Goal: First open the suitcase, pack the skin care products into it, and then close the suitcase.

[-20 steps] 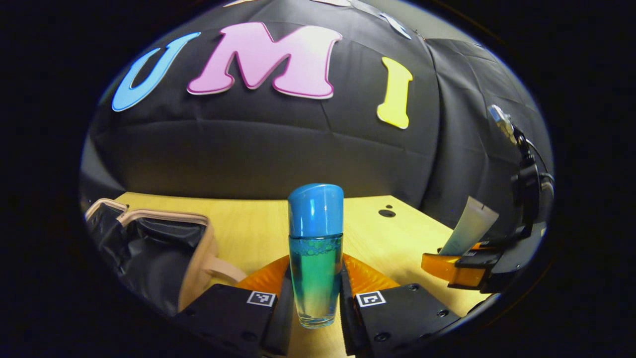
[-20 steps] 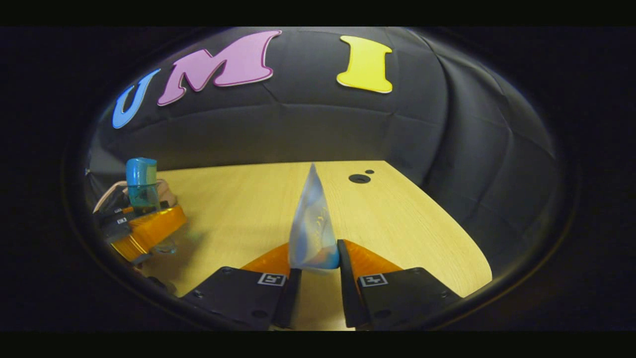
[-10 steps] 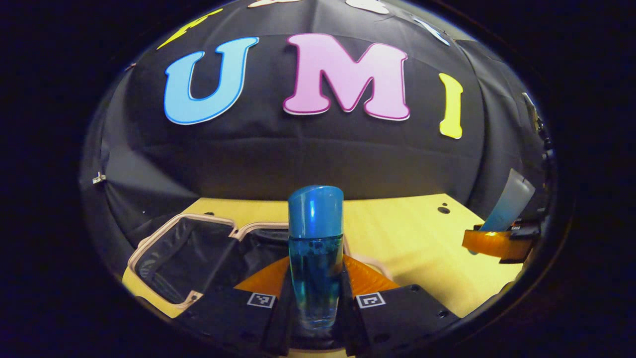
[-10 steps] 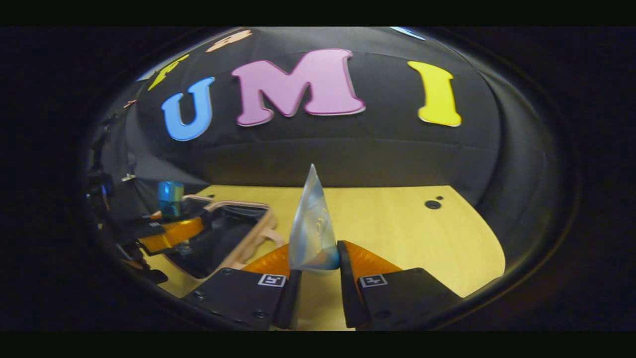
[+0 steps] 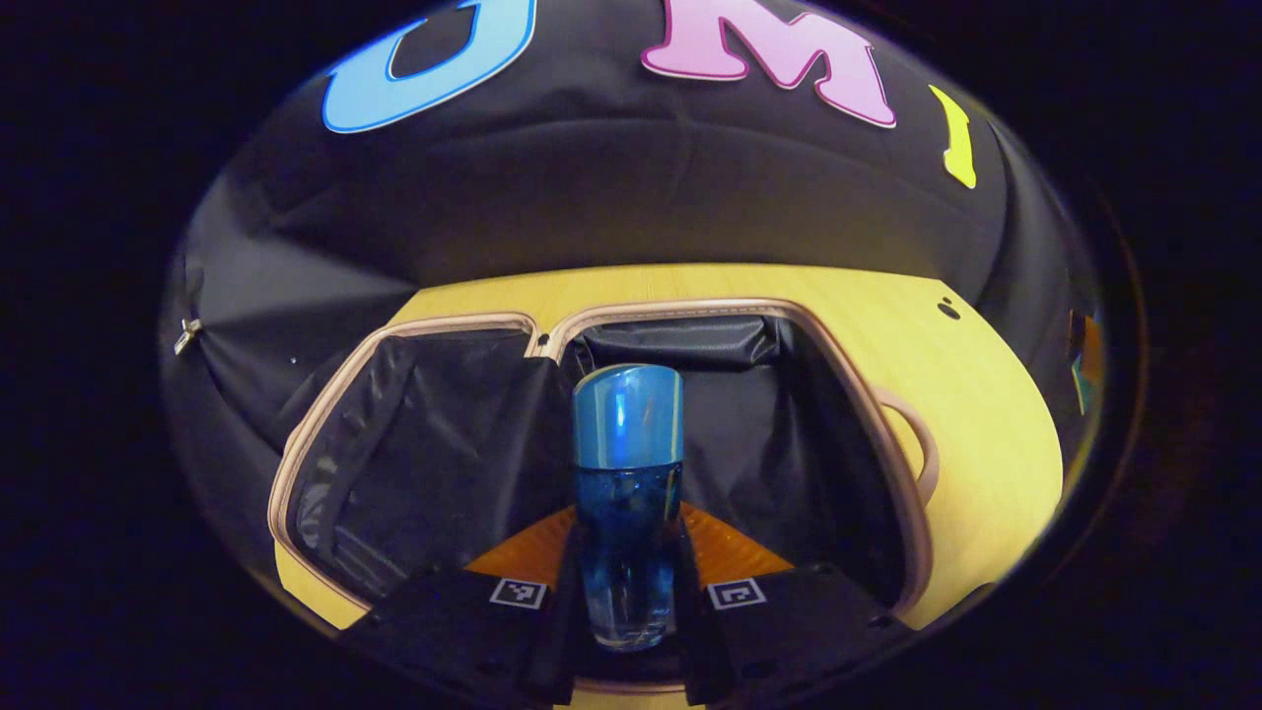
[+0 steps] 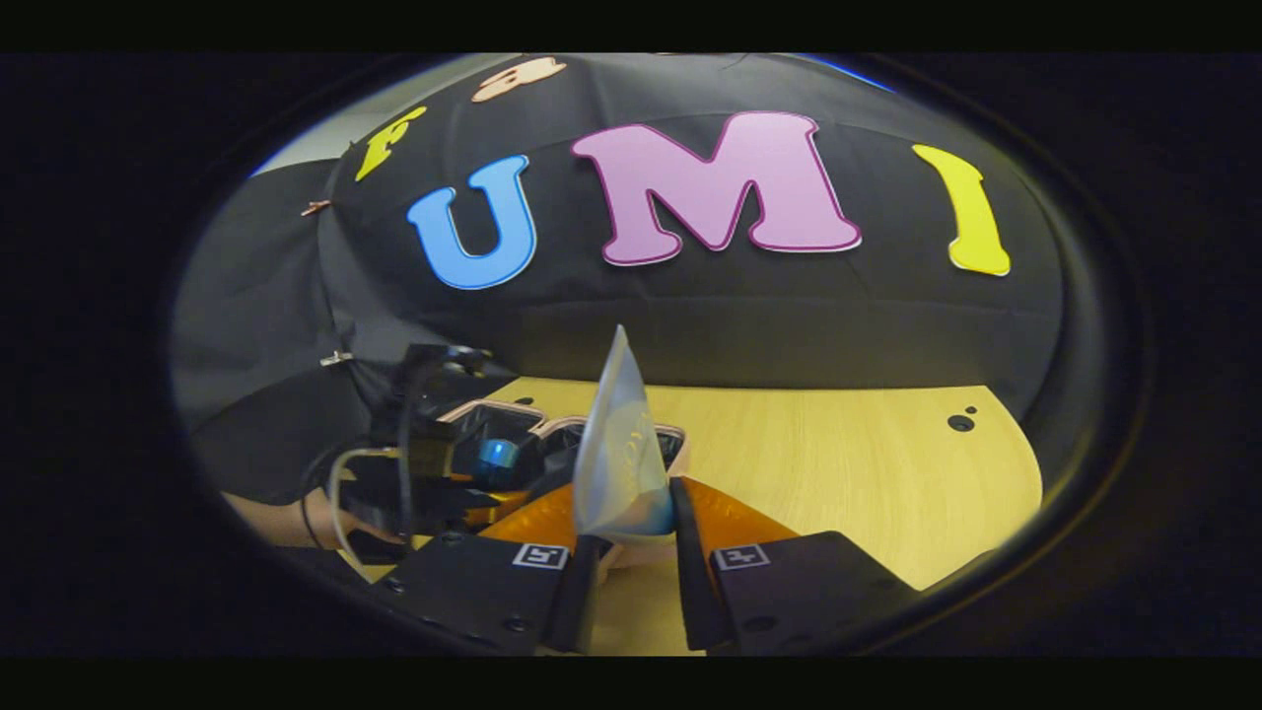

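Note:
My left gripper (image 5: pixel 628 582) is shut on a clear bottle of blue liquid (image 5: pixel 628 532) with a blue cap, held upright over the open suitcase (image 5: pixel 424 463). The suitcase lies flat on the wooden table with both black-lined halves spread and a pink rim. My right gripper (image 6: pixel 624 552) is shut on the lower end of a pale, translucent tube (image 6: pixel 619 444) that points up. In the right gripper view, the left gripper (image 6: pixel 444 483) and the blue bottle cap (image 6: pixel 496 454) appear farther off at the left, above the suitcase rim (image 6: pixel 513 409).
The wooden table (image 6: pixel 838 463) stretches to the right of the suitcase, with two small dark holes (image 6: pixel 959 422) near its far right corner. The suitcase handle (image 5: pixel 917 459) sticks out on its right side. A person's hand (image 6: pixel 296 518) holds the left gripper.
My left gripper has carried the bottle leftward until it hangs over the open suitcase and tilted down toward it. My right gripper has swung left with the tube, toward the suitcase.

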A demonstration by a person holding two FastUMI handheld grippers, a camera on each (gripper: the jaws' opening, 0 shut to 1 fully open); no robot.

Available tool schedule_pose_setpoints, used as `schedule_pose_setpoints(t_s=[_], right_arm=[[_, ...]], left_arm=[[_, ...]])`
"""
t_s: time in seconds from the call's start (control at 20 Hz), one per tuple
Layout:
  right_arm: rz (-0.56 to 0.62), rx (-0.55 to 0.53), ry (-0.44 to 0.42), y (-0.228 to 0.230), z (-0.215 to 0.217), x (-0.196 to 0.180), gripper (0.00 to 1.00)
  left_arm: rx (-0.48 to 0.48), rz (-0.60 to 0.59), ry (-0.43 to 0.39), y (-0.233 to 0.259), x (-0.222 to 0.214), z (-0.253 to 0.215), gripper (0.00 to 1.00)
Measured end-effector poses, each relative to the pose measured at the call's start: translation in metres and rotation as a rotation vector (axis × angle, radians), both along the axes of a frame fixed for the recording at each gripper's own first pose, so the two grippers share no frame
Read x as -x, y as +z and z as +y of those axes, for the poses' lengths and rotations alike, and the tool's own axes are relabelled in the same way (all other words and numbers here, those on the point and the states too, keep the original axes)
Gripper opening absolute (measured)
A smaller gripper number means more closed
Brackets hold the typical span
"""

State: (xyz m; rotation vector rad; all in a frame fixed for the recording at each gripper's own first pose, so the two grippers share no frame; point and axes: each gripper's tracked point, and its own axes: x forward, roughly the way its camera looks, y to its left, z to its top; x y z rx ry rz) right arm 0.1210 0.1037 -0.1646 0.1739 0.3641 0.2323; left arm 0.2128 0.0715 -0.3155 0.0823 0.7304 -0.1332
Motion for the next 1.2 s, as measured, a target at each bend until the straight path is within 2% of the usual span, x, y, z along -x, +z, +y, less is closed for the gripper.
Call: schedule_pose_setpoints(t_s=[0.3,0.35,0.4,0.45,0.5,0.6,0.65,0.75,0.8,0.95,1.1,1.2], right_arm=[[0.058,0.021,-0.017,-0.015,-0.007,0.008,0.38],[0.060,0.025,-0.024,-0.016,-0.009,0.006,0.38],[0.064,0.026,-0.030,-0.018,-0.010,0.003,0.38],[0.078,0.022,-0.029,-0.023,-0.009,0.001,0.38],[0.108,0.020,-0.019,-0.030,-0.005,-0.002,0.38],[0.167,0.002,-0.004,-0.040,0.003,-0.003,0.38],[0.185,-0.004,0.000,-0.044,0.005,-0.004,0.38],[0.196,0.003,0.030,-0.046,0.015,-0.011,0.38],[0.201,0.022,0.049,-0.047,0.023,-0.014,0.38],[0.275,0.035,0.103,-0.071,0.053,-0.021,0.38],[0.397,0.035,0.091,-0.115,0.085,-0.036,0.39],[0.482,0.018,0.074,-0.141,0.102,-0.044,0.38]], left_arm=[[-0.020,0.223,-0.033,-0.041,-0.009,-0.014,0.45],[-0.027,0.196,-0.043,-0.039,-0.016,-0.015,0.48],[-0.041,0.196,-0.050,-0.037,-0.017,-0.015,0.45],[-0.047,0.216,-0.046,-0.039,-0.014,-0.014,0.48],[-0.053,0.199,-0.032,-0.034,-0.017,-0.012,0.45],[-0.070,0.146,-0.014,-0.022,-0.019,-0.004,0.49],[-0.056,0.101,-0.005,-0.011,-0.020,0.002,0.67],[-0.013,-0.005,0.048,0.022,-0.010,0.015,0.78],[0.008,-0.066,0.089,0.041,-0.002,0.028,0.79],[0.003,-0.227,0.209,0.087,0.041,0.078,0.95],[-0.048,-0.318,0.289,0.118,0.105,0.127,0.99],[-0.029,-0.315,0.309,0.119,0.144,0.131,0.98]])
